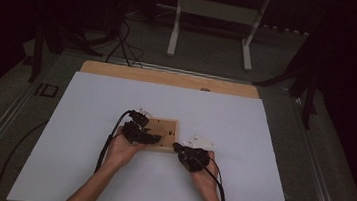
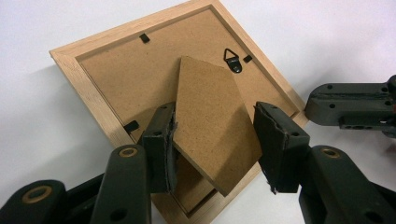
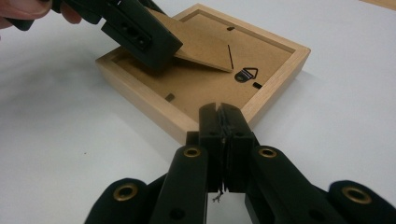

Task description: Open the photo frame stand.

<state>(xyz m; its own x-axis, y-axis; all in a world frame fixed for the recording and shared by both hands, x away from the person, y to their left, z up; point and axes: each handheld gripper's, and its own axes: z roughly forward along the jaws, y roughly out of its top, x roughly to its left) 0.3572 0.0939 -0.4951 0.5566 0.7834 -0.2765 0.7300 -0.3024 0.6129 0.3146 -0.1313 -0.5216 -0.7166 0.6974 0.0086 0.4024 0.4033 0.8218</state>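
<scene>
A: Frame position?

B: Wooden picture frame (image 1: pixel 163 133) lies face down on the white sheet (image 1: pixel 89 121) over the bench, mid-sheet. Its easel stand (image 2: pixel 212 121) is tilted up off the backing.

A: Your hand-held grippers?

B: Your left hand-held gripper (image 2: pixel 215 144) is spread, jaws either side of the stand. Your right hand-held gripper (image 3: pixel 223 122) is pressed together, empty, just beside the frame's near corner.

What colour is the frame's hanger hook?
Black: the hanger hook on the frame back, clearest in the left gripper view.
</scene>
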